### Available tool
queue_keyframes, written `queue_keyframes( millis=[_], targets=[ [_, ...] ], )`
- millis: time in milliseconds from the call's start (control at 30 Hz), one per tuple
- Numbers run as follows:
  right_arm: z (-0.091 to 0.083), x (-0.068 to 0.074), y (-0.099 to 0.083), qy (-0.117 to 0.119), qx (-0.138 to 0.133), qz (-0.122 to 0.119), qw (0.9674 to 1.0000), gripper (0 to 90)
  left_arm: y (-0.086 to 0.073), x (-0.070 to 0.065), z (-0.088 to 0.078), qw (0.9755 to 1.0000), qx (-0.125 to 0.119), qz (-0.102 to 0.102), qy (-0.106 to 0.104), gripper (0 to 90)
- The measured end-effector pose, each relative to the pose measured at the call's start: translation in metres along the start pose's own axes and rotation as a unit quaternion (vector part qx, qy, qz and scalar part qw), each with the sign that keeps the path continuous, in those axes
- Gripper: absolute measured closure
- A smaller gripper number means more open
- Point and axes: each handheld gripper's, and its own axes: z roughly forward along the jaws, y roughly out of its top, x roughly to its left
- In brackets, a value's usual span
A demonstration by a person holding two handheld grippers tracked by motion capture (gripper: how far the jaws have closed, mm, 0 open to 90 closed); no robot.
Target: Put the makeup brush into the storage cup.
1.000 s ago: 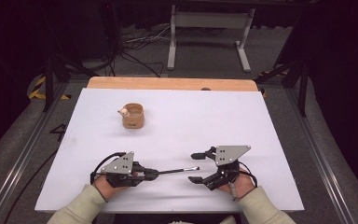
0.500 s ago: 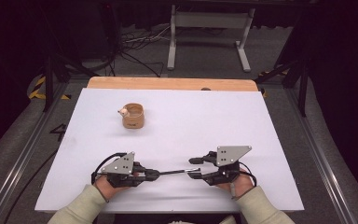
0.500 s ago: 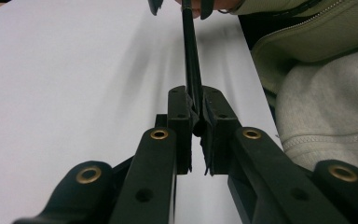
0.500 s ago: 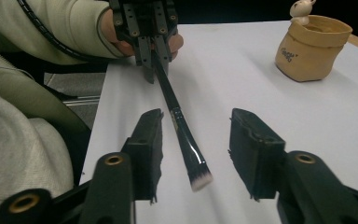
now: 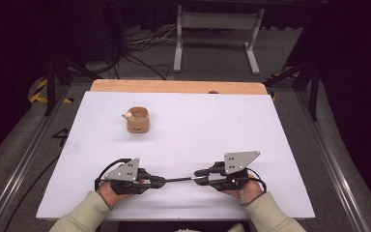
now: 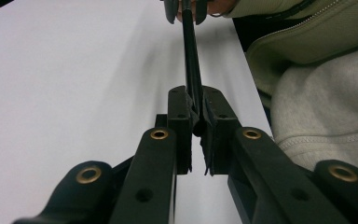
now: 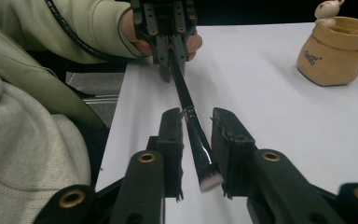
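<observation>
Two grippers are held low over the near part of the white table, their tips turned toward each other, and a slim black makeup brush is spanned between them. By the left gripper the handle end of the brush is pinched: in the left gripper view its jaws are seen pressed together on the thin black shaft, which runs straight ahead from the tips toward the other gripper at the top of that view. The right gripper is placed around the bristle end; in the right gripper view the brush is seen lying between the two jaws, its pale-tipped bristles pointing back toward the gripper's body. The shaft is seen close against one jaw, while a narrow gap is left on the other side. These jaws have just been closing around the brush, and a full pinch is not yet shown. Beyond the tips of the right gripper, off to one side and well apart, a small tan cup with a pale figurine on its rim is seen standing upright on the table.
</observation>
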Motion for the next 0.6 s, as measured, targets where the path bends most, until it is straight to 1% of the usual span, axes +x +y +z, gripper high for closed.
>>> queue_keyframes(
  millis=[67, 200, 600],
  targets=[
    [-0.0004, -0.0004, 0.0000, 0.006, -0.003, -0.002, 1.0000, 76.9, 0.0000, -0.0003, 0.0003, 1.0000, -0.001, 0.001, -0.001, 83.1],
    [-0.0027, -0.0041, -0.0031, 0.017, -0.014, 0.009, 0.9997, 80.3, -0.0001, 0.0000, 0.0001, 1.0000, -0.001, 0.000, -0.001, 83.1],
    [-0.0016, -0.0049, -0.0042, 0.035, -0.011, 0.006, 0.9993, 83.3, -0.0012, 0.0007, -0.0002, 1.0000, 0.002, -0.001, 0.004, 82.7]
  ],
)
